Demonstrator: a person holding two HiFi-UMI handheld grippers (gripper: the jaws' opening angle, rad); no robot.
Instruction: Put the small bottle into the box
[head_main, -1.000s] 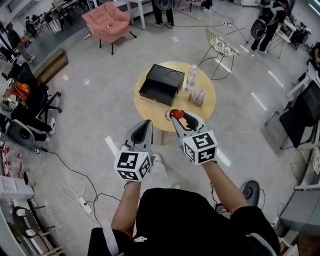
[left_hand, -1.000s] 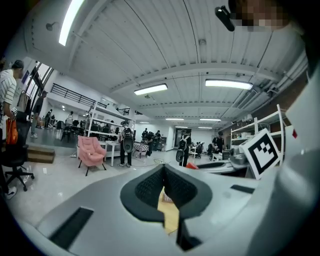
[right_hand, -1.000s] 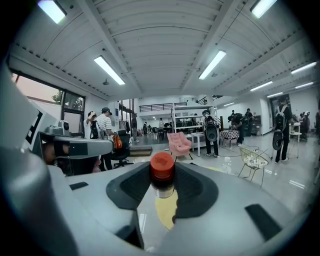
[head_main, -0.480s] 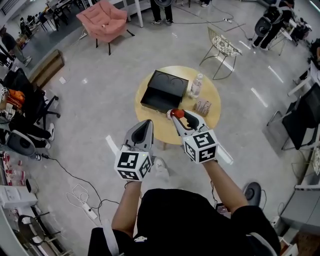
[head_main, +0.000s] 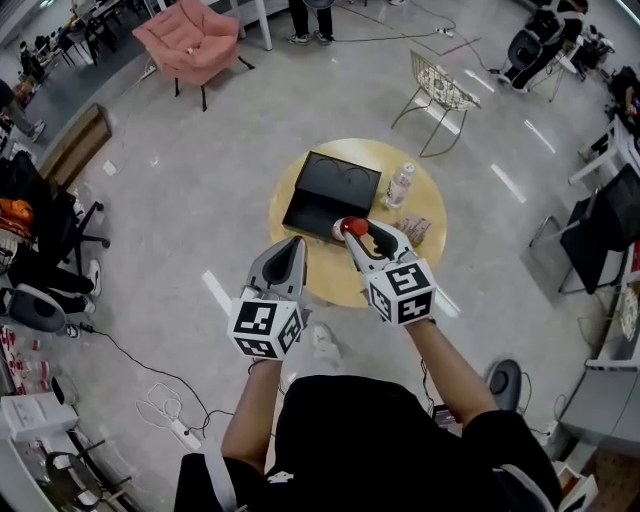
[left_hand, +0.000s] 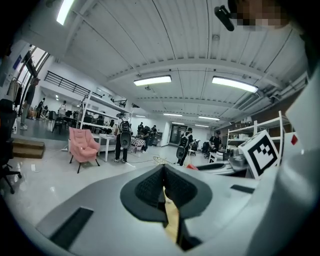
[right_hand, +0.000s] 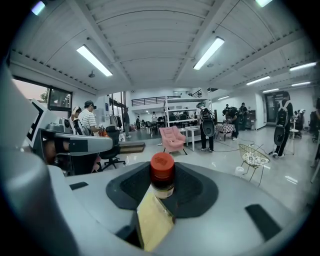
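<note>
The right gripper (head_main: 362, 238) squeezes the small bottle (right_hand: 162, 174) with both jaws, just under its red cap. The left gripper (head_main: 292, 250) has its jaws pressed together, with nothing in them. The bottle is up in the air, near the front corner of the box (head_main: 330, 190). It looks light, hard and smooth, maybe glass, so hold its middle tight. The box is open and bare inside. Right of the box stand a water bottle (head_main: 400, 185) and a small pack (head_main: 414, 229). Nothing seems to block the way.
</note>
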